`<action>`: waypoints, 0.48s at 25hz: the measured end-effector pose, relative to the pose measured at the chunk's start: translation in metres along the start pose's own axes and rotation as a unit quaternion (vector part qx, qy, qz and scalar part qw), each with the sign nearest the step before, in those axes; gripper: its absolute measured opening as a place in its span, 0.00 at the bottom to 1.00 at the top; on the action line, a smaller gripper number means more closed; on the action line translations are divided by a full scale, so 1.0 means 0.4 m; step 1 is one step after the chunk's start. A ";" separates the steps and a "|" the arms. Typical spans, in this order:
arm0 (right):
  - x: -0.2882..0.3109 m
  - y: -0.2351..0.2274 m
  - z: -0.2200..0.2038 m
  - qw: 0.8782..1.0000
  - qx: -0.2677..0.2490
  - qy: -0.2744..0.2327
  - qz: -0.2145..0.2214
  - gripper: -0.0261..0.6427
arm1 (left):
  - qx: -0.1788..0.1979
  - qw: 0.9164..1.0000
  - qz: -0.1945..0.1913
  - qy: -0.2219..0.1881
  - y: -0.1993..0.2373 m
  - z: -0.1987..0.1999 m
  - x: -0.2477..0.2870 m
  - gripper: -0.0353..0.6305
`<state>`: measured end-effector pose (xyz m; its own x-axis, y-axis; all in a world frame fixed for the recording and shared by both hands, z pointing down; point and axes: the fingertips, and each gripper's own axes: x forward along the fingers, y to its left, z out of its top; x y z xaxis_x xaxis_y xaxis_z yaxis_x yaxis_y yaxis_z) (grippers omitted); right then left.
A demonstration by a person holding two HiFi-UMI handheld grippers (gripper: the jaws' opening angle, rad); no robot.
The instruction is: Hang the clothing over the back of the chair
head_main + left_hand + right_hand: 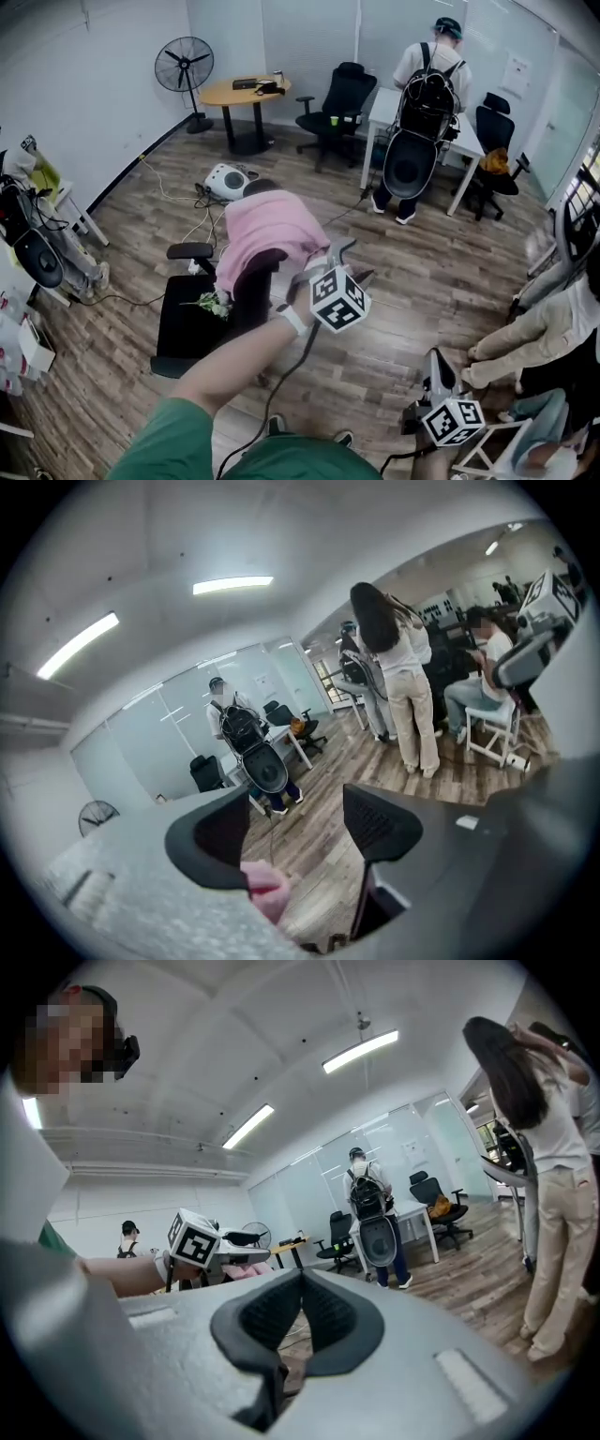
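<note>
A pink garment (272, 230) lies draped over the backrest of a black office chair (192, 319) in the middle of the head view. My left gripper (354, 261) is just right of the garment, past its lower edge, and its jaws stand wide open. In the left gripper view (295, 817) only floor shows between the pads, and a scrap of pink garment (267, 890) sits below the left pad. My right gripper (439, 361) hangs low at the right, away from the chair, pads pressed together (300, 1288) on nothing. The pink garment (242, 1258) also shows far off in the right gripper view.
A person with a backpack (424, 89) stands at a white desk (384, 103) at the back. Other people (548, 328) and a white stool (487, 450) are close on the right. A fan (184, 64), a round table (246, 92), a white device (230, 180) and floor cables lie beyond.
</note>
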<state>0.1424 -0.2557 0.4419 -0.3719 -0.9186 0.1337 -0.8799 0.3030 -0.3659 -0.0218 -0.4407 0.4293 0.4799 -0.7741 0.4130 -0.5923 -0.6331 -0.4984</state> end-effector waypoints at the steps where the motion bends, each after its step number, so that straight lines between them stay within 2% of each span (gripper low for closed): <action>1: 0.015 0.005 0.001 1.000 -0.001 0.004 0.011 0.03 | -0.026 1.000 0.001 -0.008 -0.011 -0.003 -0.016 0.51; 4: 0.057 0.026 0.001 0.999 -0.006 0.012 0.042 0.03 | -0.113 0.993 0.019 -0.039 -0.015 -0.016 -0.073 0.51; 8: 0.099 0.070 0.004 0.996 -0.012 0.020 0.083 0.03 | -0.175 0.979 0.075 -0.077 -0.003 -0.039 -0.184 0.45; 10: 0.123 0.103 0.012 0.994 -0.016 0.022 0.106 0.03 | -0.204 0.968 0.106 -0.098 0.018 -0.052 -0.253 0.39; 12: 0.139 0.136 0.022 0.992 -0.020 0.018 0.125 0.03 | -0.230 0.955 0.141 -0.120 0.043 -0.068 -0.329 0.24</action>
<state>0.0763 -0.2926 0.4212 -0.5890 -0.8046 0.0757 -0.7698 0.5301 -0.3556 -0.1125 -0.3497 0.3870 0.3612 -0.9273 0.0984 -0.9153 -0.3727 -0.1527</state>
